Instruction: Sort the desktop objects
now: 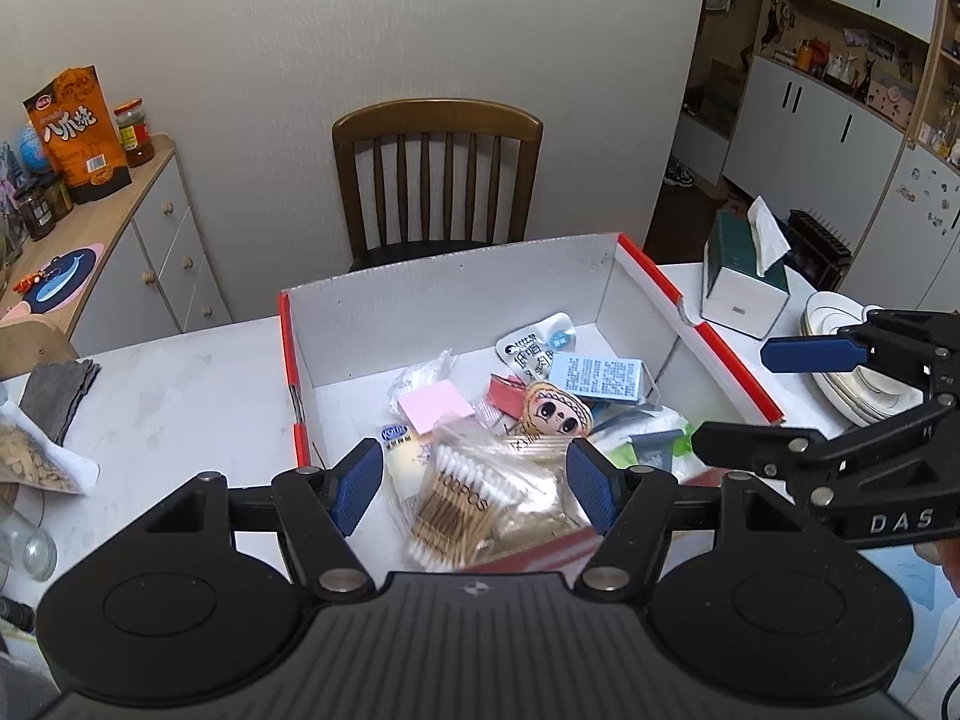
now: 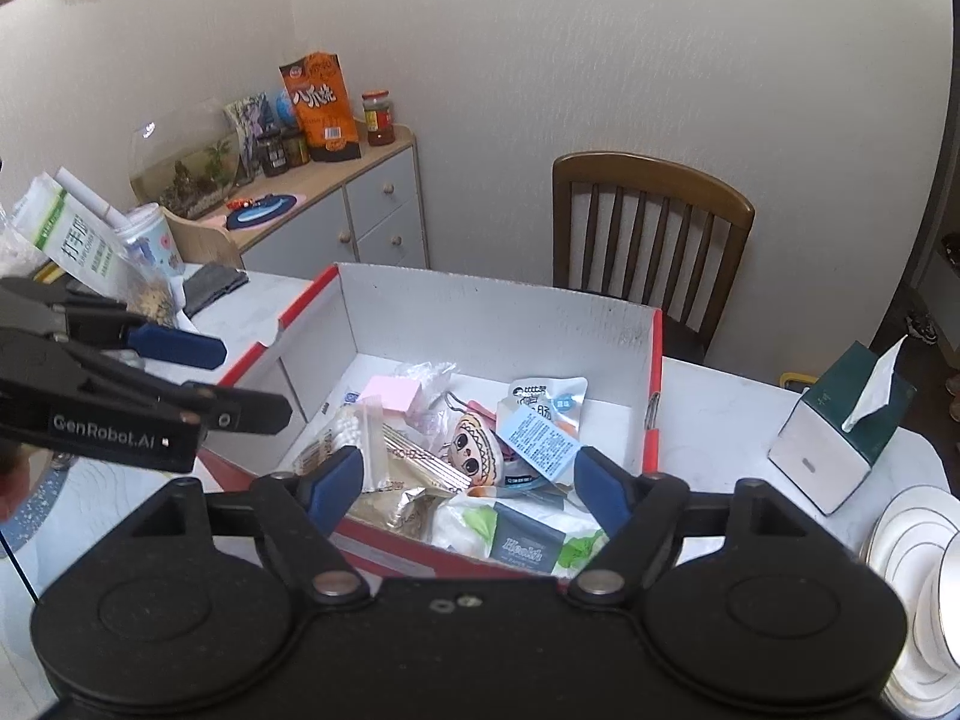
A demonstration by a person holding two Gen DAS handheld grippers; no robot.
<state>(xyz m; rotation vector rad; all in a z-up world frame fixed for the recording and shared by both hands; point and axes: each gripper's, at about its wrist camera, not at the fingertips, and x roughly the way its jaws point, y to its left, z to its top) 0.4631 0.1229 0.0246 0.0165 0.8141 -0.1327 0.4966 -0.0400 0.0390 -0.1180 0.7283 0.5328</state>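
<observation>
A white cardboard box with a red rim [image 1: 456, 300] [image 2: 492, 312] stands on the white table and holds several small items: a bag of cotton swabs [image 1: 462, 498] [image 2: 351, 426], a pink sticky-note pad [image 1: 433, 407] [image 2: 393, 391], a doll-face keychain [image 1: 555, 411] [image 2: 474, 447], a light blue box [image 1: 600, 378] [image 2: 540, 441] and a green-and-white Health packet [image 2: 522, 534]. My left gripper [image 1: 477, 483] is open and empty, above the box's near side. My right gripper [image 2: 468, 489] is open and empty, above the box's near edge. Each gripper shows in the other's view [image 1: 840, 408] [image 2: 150, 384].
A tissue box [image 1: 747, 285] [image 2: 840, 438] and stacked white plates [image 1: 852, 360] [image 2: 918, 576] sit right of the box. A grey cloth [image 1: 57, 390], a snack bag [image 1: 36, 456] and a glass [image 1: 27, 546] lie left. A wooden chair [image 1: 438, 174] stands behind the table; a sideboard [image 1: 90, 222] is at left.
</observation>
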